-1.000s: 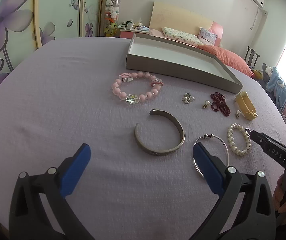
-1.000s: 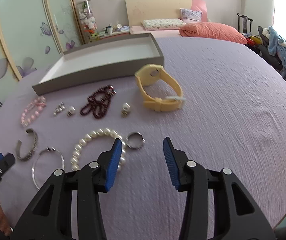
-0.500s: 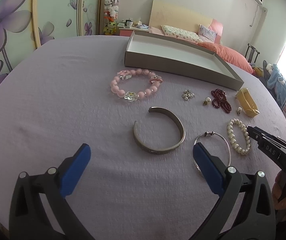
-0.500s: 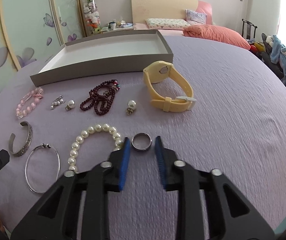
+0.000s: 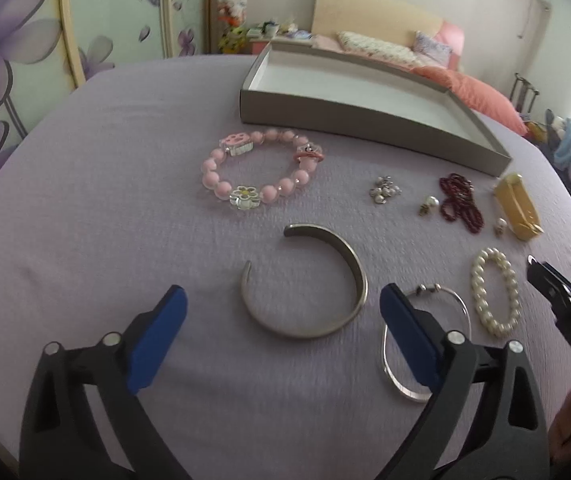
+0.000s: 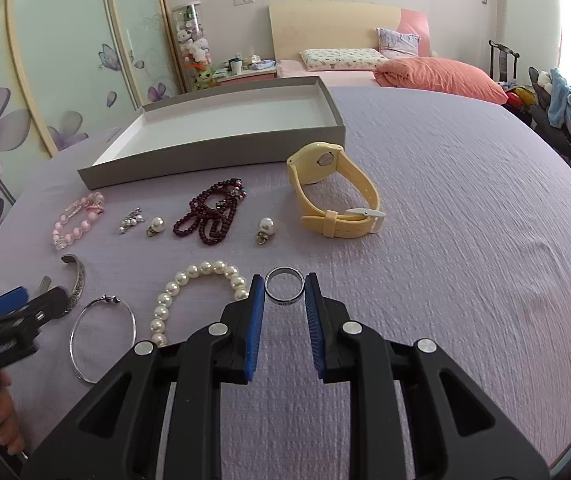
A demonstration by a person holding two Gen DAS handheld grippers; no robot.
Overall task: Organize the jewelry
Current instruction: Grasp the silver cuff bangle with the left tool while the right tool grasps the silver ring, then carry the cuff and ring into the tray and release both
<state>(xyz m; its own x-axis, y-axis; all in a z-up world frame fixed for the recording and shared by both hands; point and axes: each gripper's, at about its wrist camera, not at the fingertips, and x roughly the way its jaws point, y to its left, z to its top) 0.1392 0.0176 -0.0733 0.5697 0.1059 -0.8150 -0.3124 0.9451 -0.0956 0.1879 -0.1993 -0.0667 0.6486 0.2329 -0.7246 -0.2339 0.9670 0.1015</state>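
Observation:
A small silver ring (image 6: 283, 301) lies on the lilac cloth, and my right gripper (image 6: 284, 286) is shut on it, a blue pad touching each side. A silver cuff bracelet (image 5: 357, 272) lies between the wide-spread fingertips of my left gripper (image 5: 281, 300). Those jaws are closing and neither pad touches the cuff. The grey open tray (image 5: 365, 116) stands at the far side with nothing in it. One finger of the right gripper (image 5: 557, 292) shows at the right edge of the left wrist view.
On the cloth lie a pink bead bracelet (image 5: 245, 197), a pearl bracelet (image 6: 205, 268), a thin silver bangle (image 6: 85, 376), a dark red bead strand (image 6: 205, 216), a yellow watch (image 6: 325, 224), two pearl earrings (image 6: 157, 224) and a small charm cluster (image 6: 129, 220). A bed stands behind.
The right gripper came forward and its jaws narrowed until they met the ring. The left gripper moved closer to the silver cuff, its jaws a little narrower.

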